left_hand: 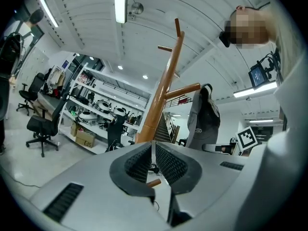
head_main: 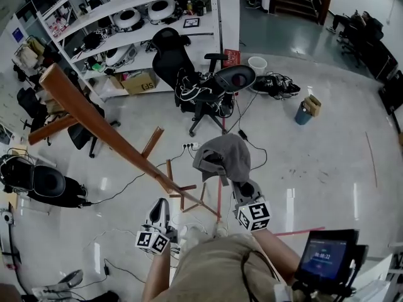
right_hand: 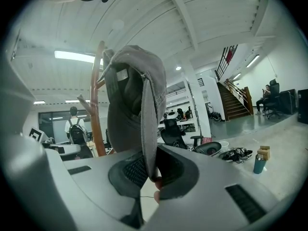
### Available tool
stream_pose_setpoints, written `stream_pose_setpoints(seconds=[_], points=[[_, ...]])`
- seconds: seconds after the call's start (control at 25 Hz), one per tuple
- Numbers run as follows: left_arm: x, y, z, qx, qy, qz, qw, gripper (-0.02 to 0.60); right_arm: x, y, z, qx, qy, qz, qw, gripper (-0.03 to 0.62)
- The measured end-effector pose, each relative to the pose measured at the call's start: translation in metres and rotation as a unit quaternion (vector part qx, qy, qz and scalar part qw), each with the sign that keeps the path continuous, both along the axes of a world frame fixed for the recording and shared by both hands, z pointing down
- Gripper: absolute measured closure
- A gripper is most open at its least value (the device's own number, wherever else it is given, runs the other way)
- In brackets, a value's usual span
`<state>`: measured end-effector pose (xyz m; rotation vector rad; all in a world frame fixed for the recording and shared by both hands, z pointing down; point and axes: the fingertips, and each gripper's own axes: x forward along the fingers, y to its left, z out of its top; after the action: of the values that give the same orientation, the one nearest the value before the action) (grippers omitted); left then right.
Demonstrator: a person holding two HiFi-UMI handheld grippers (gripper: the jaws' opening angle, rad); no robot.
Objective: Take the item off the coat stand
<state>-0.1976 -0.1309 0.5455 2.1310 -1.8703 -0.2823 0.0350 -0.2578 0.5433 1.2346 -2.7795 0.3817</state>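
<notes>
The wooden coat stand (head_main: 94,121) rises toward me at the left of the head view. A grey cap (head_main: 227,156) hangs to the right of the stand, clear of its pegs. My right gripper (head_main: 241,190) is shut on the cap's brim. In the right gripper view the cap (right_hand: 132,109) stands up from the pinched jaws (right_hand: 151,170), with the stand (right_hand: 96,114) behind it. My left gripper (head_main: 160,211) is lower left of the cap, shut and empty. The left gripper view (left_hand: 153,160) shows the stand (left_hand: 163,88) and the cap (left_hand: 203,117) beside a peg tip.
A black office chair (head_main: 189,74) and white shelves (head_main: 145,8) full of gear stand behind the coat stand. Cables and a power strip (head_main: 189,147) lie on the floor near its base. A tablet (head_main: 327,257) sits at lower right. A person with a backpack (right_hand: 74,131) stands far off.
</notes>
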Motion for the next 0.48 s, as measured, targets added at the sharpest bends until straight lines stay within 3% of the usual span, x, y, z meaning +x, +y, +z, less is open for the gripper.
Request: stream_pose_setpoints(seconds=[0.48], points=[[-0.007, 0.010, 0.012, -0.006, 0.001, -0.006, 1.0000, 0.561, -0.011, 0.015, 0.018, -0.005, -0.001, -0.011, 1.000, 0.566]])
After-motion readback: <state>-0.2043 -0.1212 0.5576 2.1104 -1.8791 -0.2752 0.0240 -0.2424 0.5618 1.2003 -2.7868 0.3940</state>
